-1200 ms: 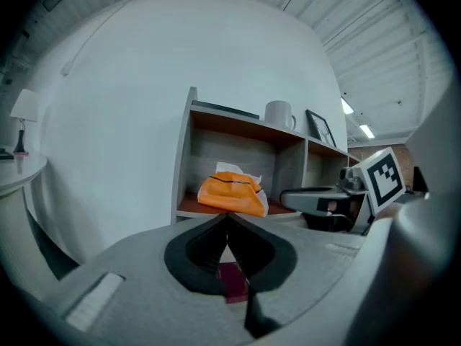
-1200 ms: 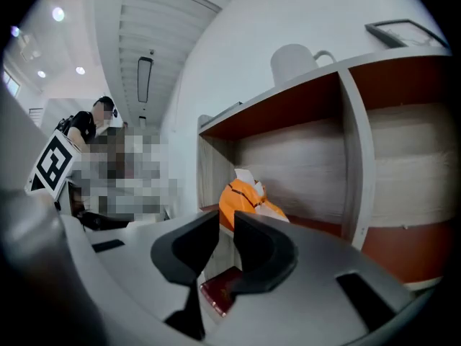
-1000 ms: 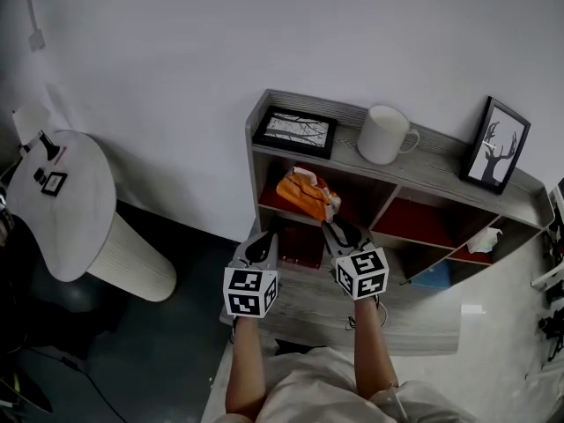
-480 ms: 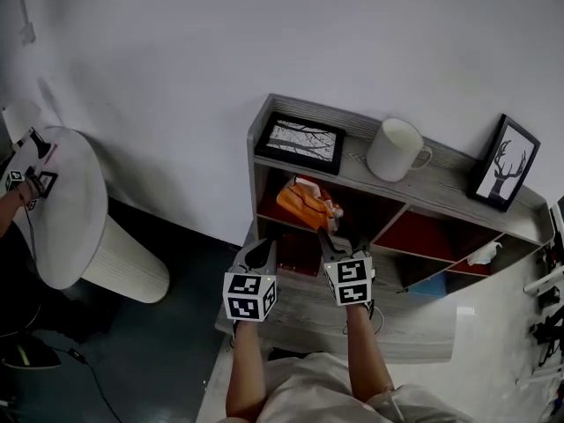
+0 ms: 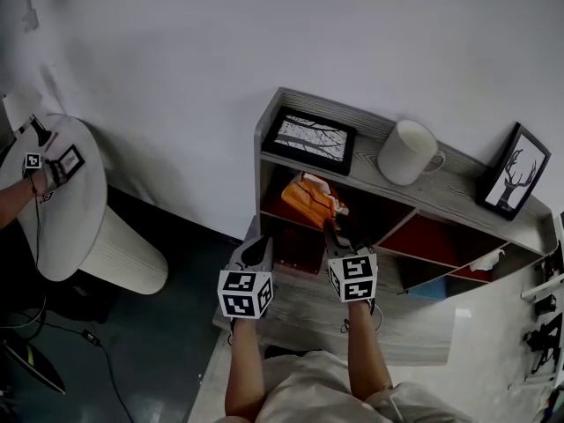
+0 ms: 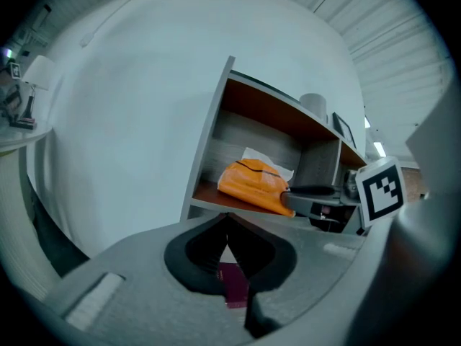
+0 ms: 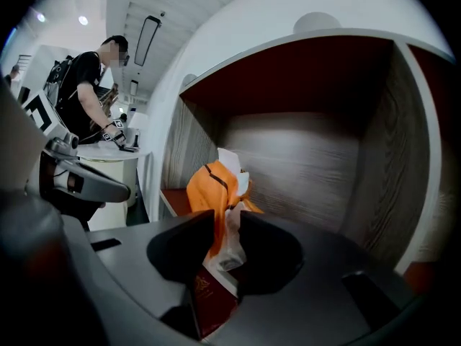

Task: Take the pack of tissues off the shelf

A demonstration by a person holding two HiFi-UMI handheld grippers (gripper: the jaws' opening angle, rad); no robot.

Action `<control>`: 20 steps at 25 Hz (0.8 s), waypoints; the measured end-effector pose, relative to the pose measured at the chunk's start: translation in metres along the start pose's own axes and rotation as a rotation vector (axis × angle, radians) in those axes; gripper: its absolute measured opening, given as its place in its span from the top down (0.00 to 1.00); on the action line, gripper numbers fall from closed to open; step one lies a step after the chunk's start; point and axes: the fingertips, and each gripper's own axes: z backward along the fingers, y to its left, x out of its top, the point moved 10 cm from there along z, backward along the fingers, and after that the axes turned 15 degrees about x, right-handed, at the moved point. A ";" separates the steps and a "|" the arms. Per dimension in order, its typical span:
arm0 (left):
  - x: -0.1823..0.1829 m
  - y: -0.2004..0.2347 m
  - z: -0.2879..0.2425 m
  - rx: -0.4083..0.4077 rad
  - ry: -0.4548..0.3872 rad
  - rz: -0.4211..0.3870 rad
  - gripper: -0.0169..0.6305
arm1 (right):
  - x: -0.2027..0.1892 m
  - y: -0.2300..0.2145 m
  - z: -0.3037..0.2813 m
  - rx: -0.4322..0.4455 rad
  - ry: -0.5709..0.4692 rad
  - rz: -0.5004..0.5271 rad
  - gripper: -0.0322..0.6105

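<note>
**Right tongs pinch the tissue pack, which is still in its compartment**

Compared with a second ago, the right gripper (image 5: 336,233) sits at the same spot at the mouth of the upper-left compartment. Its jaws have just been closing, and the near corner of the pack of tissues (image 5: 308,199) is now nipped between them, with orange wrapper pressed on both sides. The pack has not left the shelf (image 5: 262,152) and still lies on the compartment floor near the front edge. The left gripper (image 5: 256,252) has sunk a little. Its jaws are clenched tip to tip on nothing, with only a maroon book (image 6: 235,285) showing past them lower down. At the far left, another person's forearm (image 5: 12,200) has come in over the round table (image 5: 84,236).

The shelf's left wall stands just beside the pack, and a grey divider closes the compartment on the right. The top board lies close overhead and carries a picture frame (image 5: 315,137) and a white mug (image 5: 411,152). The way out is the open front, toward the person, above the wooden ledge. The left gripper hangs near the shelf's left front corner, apart from the pack.
</note>
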 end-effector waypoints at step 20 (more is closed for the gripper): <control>-0.005 0.003 0.010 0.017 0.001 -0.006 0.96 | -0.003 -0.008 0.010 0.013 -0.075 -0.047 0.92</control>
